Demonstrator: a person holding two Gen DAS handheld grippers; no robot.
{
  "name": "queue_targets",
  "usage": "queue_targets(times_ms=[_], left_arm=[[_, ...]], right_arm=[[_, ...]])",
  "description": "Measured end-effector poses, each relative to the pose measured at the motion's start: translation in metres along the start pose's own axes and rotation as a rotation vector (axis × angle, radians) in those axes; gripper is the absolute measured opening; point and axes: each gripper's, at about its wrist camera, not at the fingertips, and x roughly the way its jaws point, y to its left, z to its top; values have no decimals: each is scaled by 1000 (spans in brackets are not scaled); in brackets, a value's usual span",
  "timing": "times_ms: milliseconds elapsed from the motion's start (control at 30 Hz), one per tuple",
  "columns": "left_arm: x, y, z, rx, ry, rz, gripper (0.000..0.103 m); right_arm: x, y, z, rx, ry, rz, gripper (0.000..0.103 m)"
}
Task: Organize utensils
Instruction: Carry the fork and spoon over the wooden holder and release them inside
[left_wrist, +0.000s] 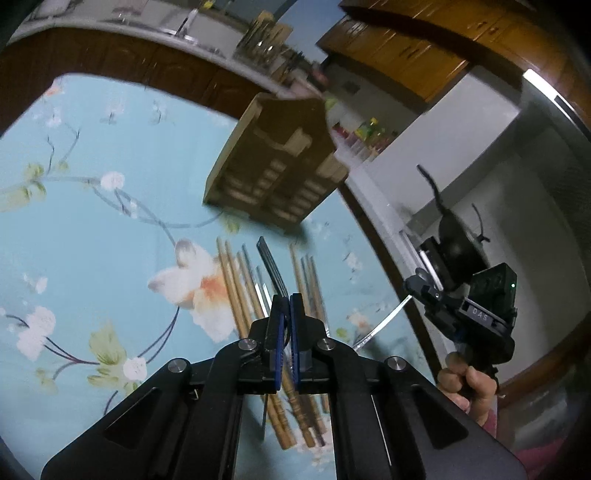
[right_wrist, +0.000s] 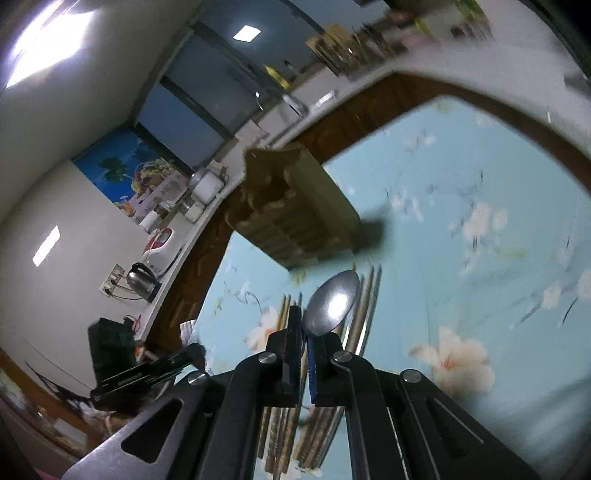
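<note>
In the left wrist view my left gripper (left_wrist: 286, 301) is shut on a dark metal fork (left_wrist: 272, 266), whose far end sticks out ahead of the pads, above the table. In the right wrist view my right gripper (right_wrist: 305, 325) is shut on a steel spoon (right_wrist: 334, 303), bowl forward. Wooden and metal chopsticks (left_wrist: 236, 291) lie side by side on the blue floral tablecloth (left_wrist: 92, 229) below both grippers, also the chopsticks (right_wrist: 366, 306). A slotted wooden utensil organizer (left_wrist: 275, 173) stands beyond them, also the organizer (right_wrist: 295, 206). The right gripper (left_wrist: 421, 288) shows at the right, with the spoon's handle (left_wrist: 380, 323) trailing from it.
A person's hand (left_wrist: 469, 384) holds the right gripper's grip. The left gripper (right_wrist: 188, 356) appears at the left of the right wrist view. A kitchen counter (right_wrist: 192, 240) with a kettle (right_wrist: 142, 282) and appliances runs behind the table; wooden cabinets (left_wrist: 424, 48) hang above.
</note>
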Motion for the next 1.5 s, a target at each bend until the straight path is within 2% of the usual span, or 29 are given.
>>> queue_targets(times_ms=[300,500,700,833,933,1033,1200,1367,1500], left_arm=[[-15,-19,16,56,-76,30,2],[-24,-28,36,63,-129,17,2],[-29,-43,78,93,-215,23,2],[-27,-58,116,135,-306,42,2],[-16,-68,151,169,-375,52,2],[5,-65,179,169,-405,64,2],[48,-43,197,140,-380,89,2],[89,-16,186,102,-313,117,2],[104,-3,180,84,-281,137,2]], right_arm=[[-12,32,18,-120,-75,-67,3],[-11,44,33,-173,-110,-109,3],[-7,69,66,-266,-202,-152,3],[3,85,99,-293,-286,-177,3],[17,94,124,-310,-324,-194,3],[39,98,141,-340,-341,-244,3],[87,83,148,-356,-276,-294,3],[119,61,136,-352,-197,-315,3],[130,49,129,-335,-160,-314,3]])
